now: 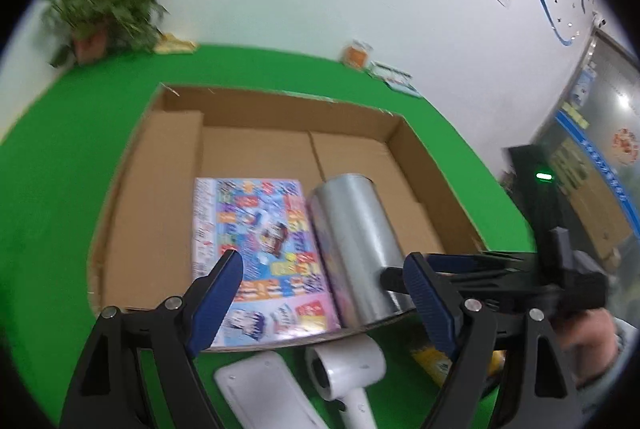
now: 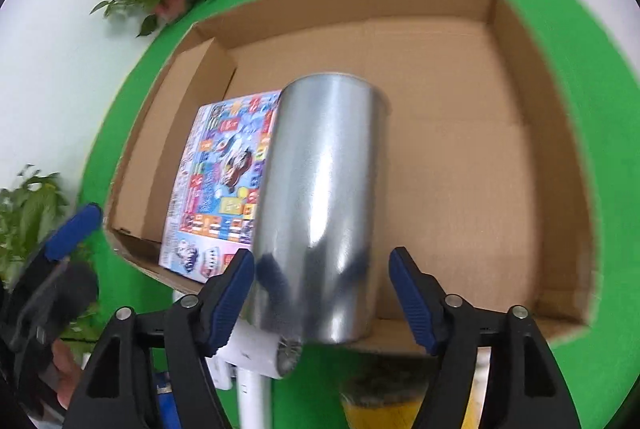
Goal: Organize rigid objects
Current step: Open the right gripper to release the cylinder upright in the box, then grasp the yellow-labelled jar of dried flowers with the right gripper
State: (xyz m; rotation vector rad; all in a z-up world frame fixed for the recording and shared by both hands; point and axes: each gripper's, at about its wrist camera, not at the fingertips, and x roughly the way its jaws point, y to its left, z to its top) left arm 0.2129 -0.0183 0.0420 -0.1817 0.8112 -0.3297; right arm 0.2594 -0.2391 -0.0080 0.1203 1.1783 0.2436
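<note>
Two things lie in the shallow cardboard box [image 1: 280, 117] on the green table [image 1: 60, 169]: a colourful printed flat box [image 1: 260, 249] at the near left, and a silver metal can [image 2: 320, 197] on its side just to its right, touching or nearly touching the flat box's edge, with its near end over the box's near wall. In the right wrist view the right gripper [image 2: 322, 277] has its jaws spread wide on either side of the can's near end; the blue pads stand clear of the metal, so the can is not held. The left gripper [image 1: 324, 281] is also wide open with nothing between its jaws, poised over the near edge of the cardboard box. On the table in front of the box, near the camera, lie a white hair dryer [image 1: 348, 377], a flat white object [image 1: 260, 393] to its left, and a yellow item [image 2: 380, 405] to the right, partly hidden.
</note>
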